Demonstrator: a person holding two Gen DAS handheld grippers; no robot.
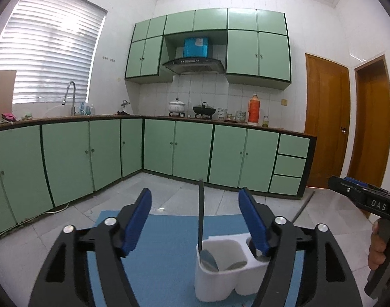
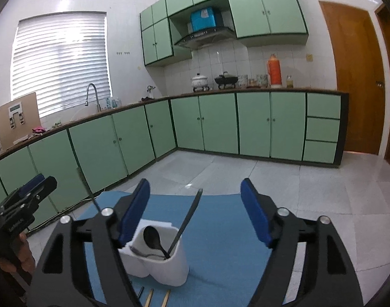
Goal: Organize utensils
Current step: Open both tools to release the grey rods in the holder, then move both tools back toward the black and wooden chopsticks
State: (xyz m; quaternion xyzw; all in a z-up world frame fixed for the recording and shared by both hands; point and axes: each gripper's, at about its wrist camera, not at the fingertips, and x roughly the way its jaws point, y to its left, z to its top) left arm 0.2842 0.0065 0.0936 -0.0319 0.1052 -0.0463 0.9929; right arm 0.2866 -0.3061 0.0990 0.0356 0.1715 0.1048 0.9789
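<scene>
Utensils: black spoon [image 2: 152, 239] and dark flat handle [image 2: 188, 220] standing in white holder [image 2: 166, 268] on blue mat [image 2: 220, 230]. Chopsticks [image 2: 150, 297] lie just before holder. Left gripper [image 1: 195, 212], right gripper [image 2: 195, 204]: fingers apart, empty. Risk: 2 grippers near holder could tip it.

1. Left gripper [image 1: 195, 220]: black angular frame, silver round screw heads at the pivots, blue padded fingers [image 1: 138, 220].
2. Right gripper [image 2: 195, 212]: same black build, blue fingers [image 2: 253, 215], silver screws.
3. Right unit's side carried white "DAS" lettering.
</scene>
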